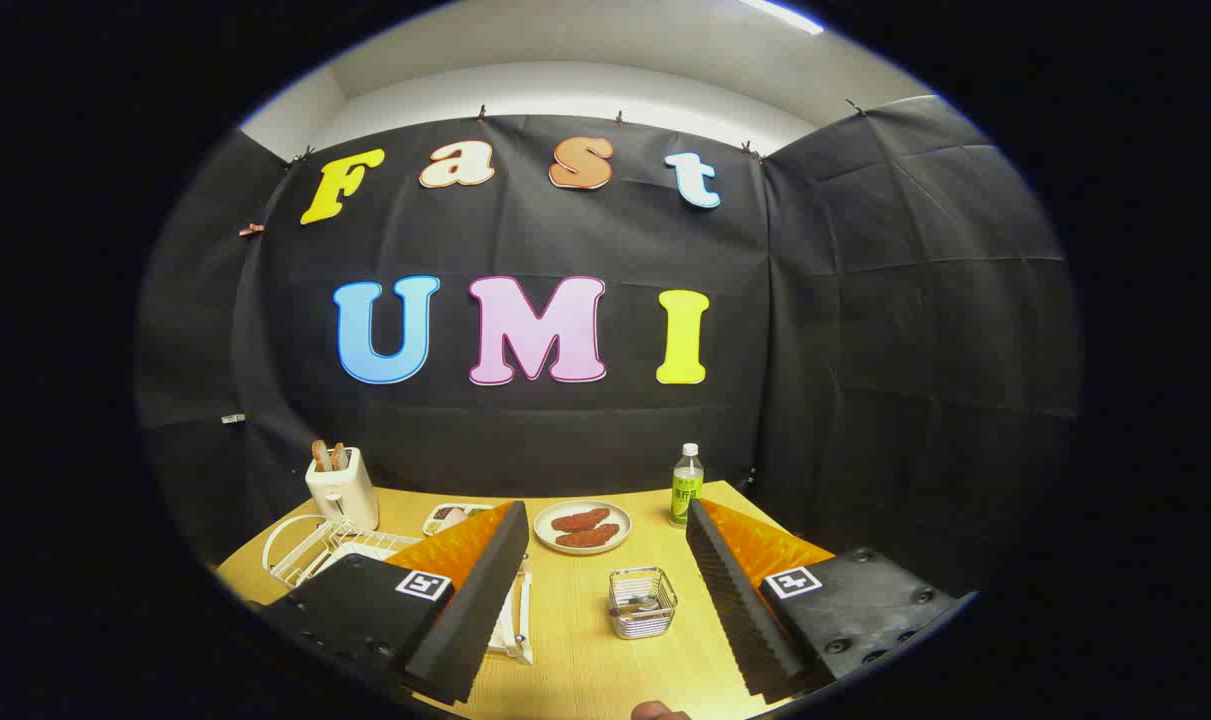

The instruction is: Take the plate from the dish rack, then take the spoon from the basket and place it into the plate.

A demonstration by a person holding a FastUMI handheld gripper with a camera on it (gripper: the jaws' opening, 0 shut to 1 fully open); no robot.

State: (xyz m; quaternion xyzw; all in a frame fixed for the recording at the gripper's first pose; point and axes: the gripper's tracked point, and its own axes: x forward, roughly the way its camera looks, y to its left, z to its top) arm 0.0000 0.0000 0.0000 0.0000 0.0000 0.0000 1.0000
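Plate: a white plate (513,610) stands on edge in the rack, mostly hidden behind the left finger; only a narrow strip of its rim shows beside that finger's inner face.
Dish rack: a white wire dish rack (310,548) sits on the left part of the worktop, its curved end loop towards the toaster, its near end passing behind the left finger.
Spoon: a metal spoon (646,603) lies inside the basket; only a small shiny part shows through the wires, and its exact pose I cannot tell.
Basket: a small square chrome wire basket (642,602) rests on the worktop between the two fingers, closer to the right one, touching neither.
Gripper: the gripper (600,590) hangs above the near part of the worktop with its fingers spread wide apart and nothing held between them.
Worktop: a light wooden worktop (580,660) carries everything.
Round dish: a pale round dish (582,526) with reddish-brown pieces of food lies beyond the basket, between the fingertips.
Bottle: a clear plastic bottle (686,486) with a green label and white cap stands upright just beyond the right fingertip.
Toaster: a white toaster (342,487) with two brown slices sticking up stands behind the rack.
Tray: a small tray of food (449,517) lies between the toaster and the round dish, partly behind the left fingertip.
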